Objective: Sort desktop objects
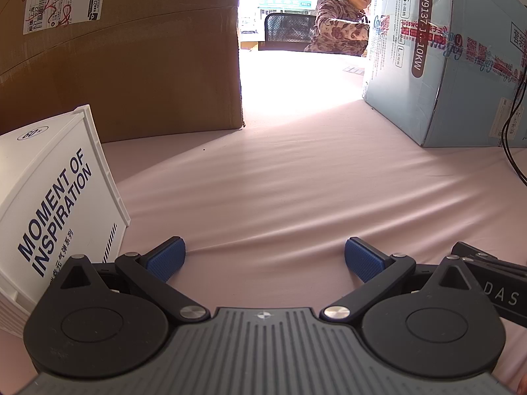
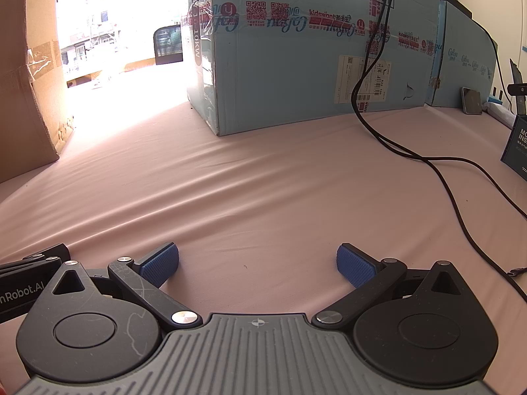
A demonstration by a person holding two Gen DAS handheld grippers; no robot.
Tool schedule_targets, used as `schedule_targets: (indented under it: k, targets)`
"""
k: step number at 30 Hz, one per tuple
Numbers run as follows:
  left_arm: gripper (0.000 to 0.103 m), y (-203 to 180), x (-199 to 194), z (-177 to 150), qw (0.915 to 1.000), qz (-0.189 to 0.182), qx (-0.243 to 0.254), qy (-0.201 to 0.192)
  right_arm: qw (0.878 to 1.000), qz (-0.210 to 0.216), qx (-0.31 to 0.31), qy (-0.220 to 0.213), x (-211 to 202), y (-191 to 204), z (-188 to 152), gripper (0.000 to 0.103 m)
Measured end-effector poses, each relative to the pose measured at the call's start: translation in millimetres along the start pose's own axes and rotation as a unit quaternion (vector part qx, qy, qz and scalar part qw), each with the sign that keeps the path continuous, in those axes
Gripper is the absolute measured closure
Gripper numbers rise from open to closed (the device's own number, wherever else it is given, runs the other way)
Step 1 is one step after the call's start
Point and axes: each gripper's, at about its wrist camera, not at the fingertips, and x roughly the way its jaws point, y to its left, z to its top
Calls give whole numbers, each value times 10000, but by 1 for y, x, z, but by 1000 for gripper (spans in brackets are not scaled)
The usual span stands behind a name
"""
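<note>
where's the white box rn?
Left wrist view, far left: the white box stands on the pink cloth, in front of the brown carton, just left of the left gripper.

A white box [image 1: 56,204] printed "MOMENT OF INSPIRATION" in dark blue is seen upright, slightly tilted, at the left side of the pink-covered desk [image 1: 296,181]. A dark blue box [image 2: 515,151] with similar white lettering is seen upright at the desk's right edge, partly cut off.
</note>
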Motion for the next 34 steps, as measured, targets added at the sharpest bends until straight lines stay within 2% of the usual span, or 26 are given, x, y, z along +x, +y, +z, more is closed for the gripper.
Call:
schedule_targets:
  k: [34]
  targets:
    - [0, -1, 0, 0, 10000, -43, 35, 4, 10000, -5, -5, -1, 0, 1, 0, 0]
